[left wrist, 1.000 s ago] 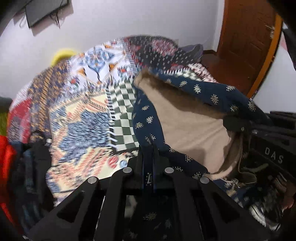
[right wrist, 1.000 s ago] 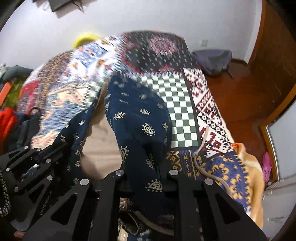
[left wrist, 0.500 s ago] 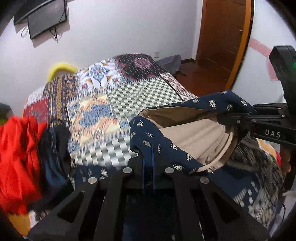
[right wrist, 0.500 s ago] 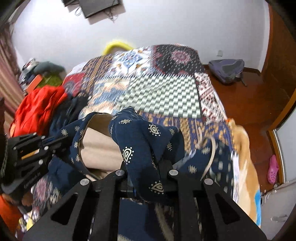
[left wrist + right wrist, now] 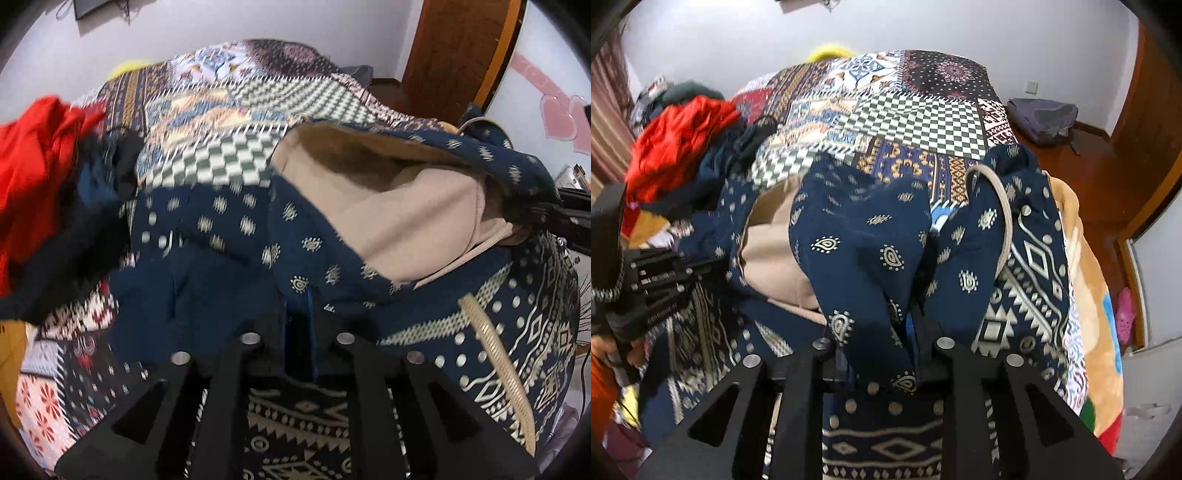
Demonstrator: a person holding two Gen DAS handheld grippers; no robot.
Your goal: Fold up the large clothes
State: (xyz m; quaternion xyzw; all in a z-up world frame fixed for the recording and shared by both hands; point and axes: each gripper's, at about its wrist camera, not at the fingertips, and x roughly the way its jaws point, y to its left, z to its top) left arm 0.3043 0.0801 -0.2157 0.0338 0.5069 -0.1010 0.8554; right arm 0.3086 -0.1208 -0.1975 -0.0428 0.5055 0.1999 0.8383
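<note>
Both the left gripper (image 5: 298, 325) and right gripper (image 5: 882, 354) are easing apart around the navy hoodie (image 5: 864, 236) at the bed's (image 5: 923, 122) near edge, folding barely begun, mostly left.

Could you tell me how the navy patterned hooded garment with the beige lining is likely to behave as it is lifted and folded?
Probably floppy: the navy garment drapes and bunches over the right gripper. The beige lining looks fleecy, so likely bulky and somewhat heavy. The drawcord hangs loose and may snag or trail.
</note>
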